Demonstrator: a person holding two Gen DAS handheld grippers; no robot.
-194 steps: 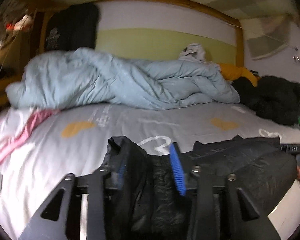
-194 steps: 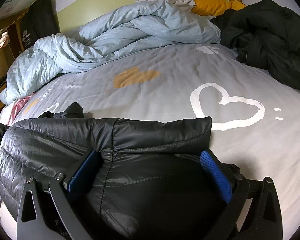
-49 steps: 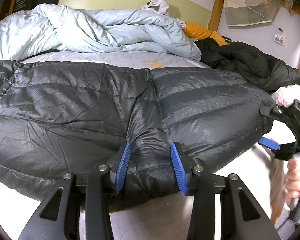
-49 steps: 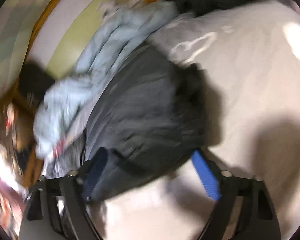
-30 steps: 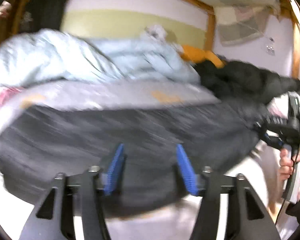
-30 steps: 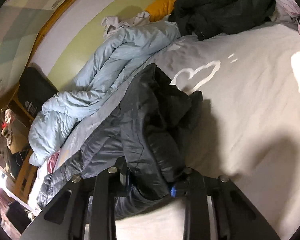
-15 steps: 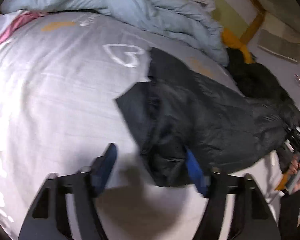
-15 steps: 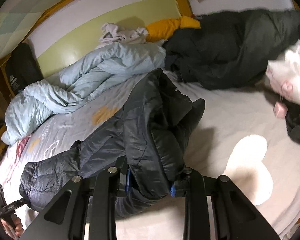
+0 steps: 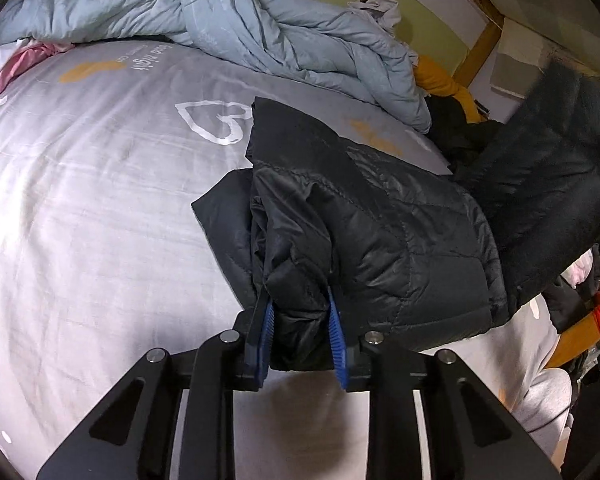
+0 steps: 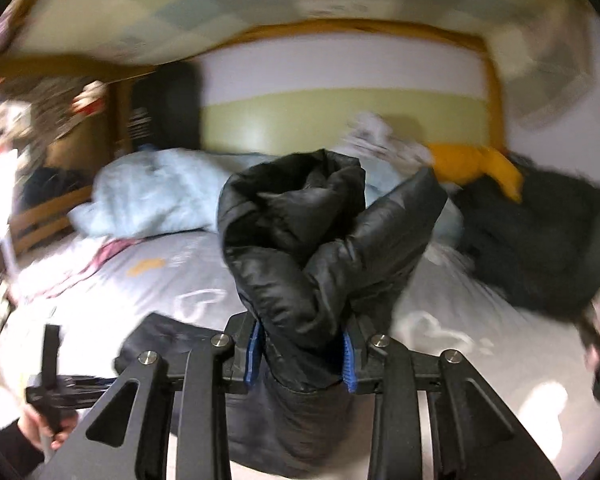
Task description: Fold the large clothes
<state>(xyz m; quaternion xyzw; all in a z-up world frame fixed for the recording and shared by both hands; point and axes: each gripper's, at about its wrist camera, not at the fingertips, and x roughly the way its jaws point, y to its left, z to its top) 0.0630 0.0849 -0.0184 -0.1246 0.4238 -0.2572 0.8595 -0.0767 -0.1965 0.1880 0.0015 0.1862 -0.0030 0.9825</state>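
A wide bed point(image 9: 80, 208) fills the room's middle, its pale grey sheet printed with white heart outlines and orange patches, set against a green and white wall point(image 10: 340, 92) inside an orange wooden frame point(image 9: 474, 46). Along the head of the bed a crumpled light blue duvet point(image 9: 260, 24) lies in a long heap, with a yellow cloth point(image 9: 436, 78) and a dark coat point(image 10: 540, 240) piled at its right end and a pink cloth point(image 9: 18, 64) at the left edge. The black quilted jacket point(image 9: 380, 220), shiny and puffy, lies bunched on the near part of the sheet with one end lifted off it. The left hand-held gripper point(image 9: 300, 328) is closing its blue-padded jaws on a thick fold of the jacket's near edge. The right hand-held gripper point(image 10: 302, 354) clamps another bunched fold, held upright in the air; its jaws are easing apart slightly.
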